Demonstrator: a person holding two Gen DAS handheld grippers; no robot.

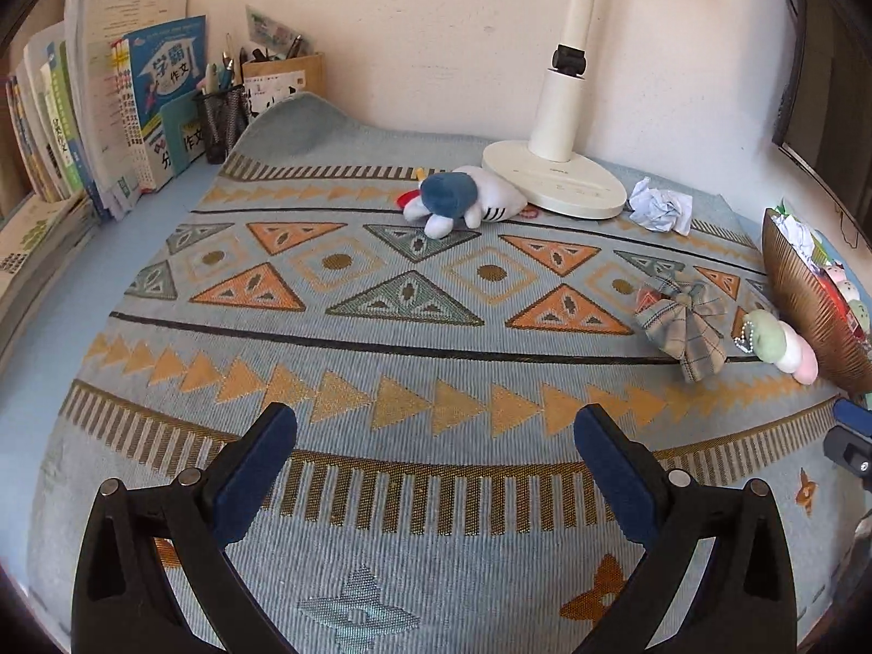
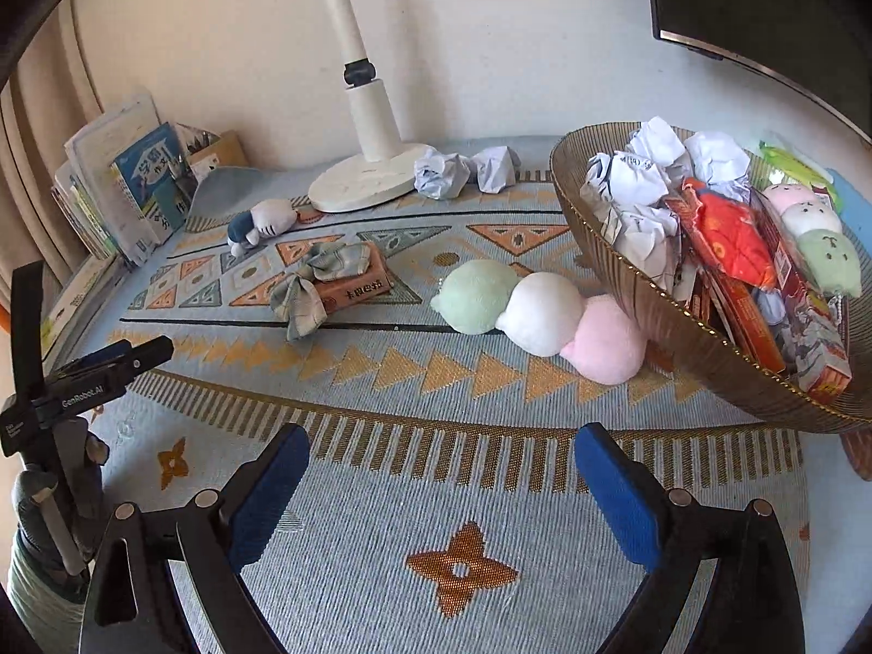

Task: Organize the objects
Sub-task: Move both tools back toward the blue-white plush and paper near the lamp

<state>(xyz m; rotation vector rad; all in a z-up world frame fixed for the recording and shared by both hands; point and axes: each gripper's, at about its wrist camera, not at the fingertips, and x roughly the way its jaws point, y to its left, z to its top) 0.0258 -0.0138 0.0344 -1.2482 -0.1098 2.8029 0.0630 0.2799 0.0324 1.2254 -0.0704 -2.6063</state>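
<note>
My left gripper (image 1: 436,419) is open over the patterned mat (image 1: 381,327), nothing between its blue pads. My right gripper (image 2: 442,436) is also open and empty above the mat's near part. A gold ribbed basket (image 2: 654,316) at the right holds crumpled papers, red packets and a small three-ball plush. Against its wall lies a green, white and pink plush (image 2: 523,310). A plaid bow (image 2: 310,289) rests on a brown packet (image 2: 359,280). A blue and white plush toy (image 1: 463,199) lies by the lamp base, with crumpled paper (image 1: 659,207) to its right.
A white desk lamp (image 1: 556,185) stands at the back by the wall. Books (image 1: 109,109) and a mesh pen holder (image 1: 220,114) fill the back left corner. A dark monitor (image 2: 763,0) hangs at the upper right. A gloved hand (image 2: 49,518) holds the left device.
</note>
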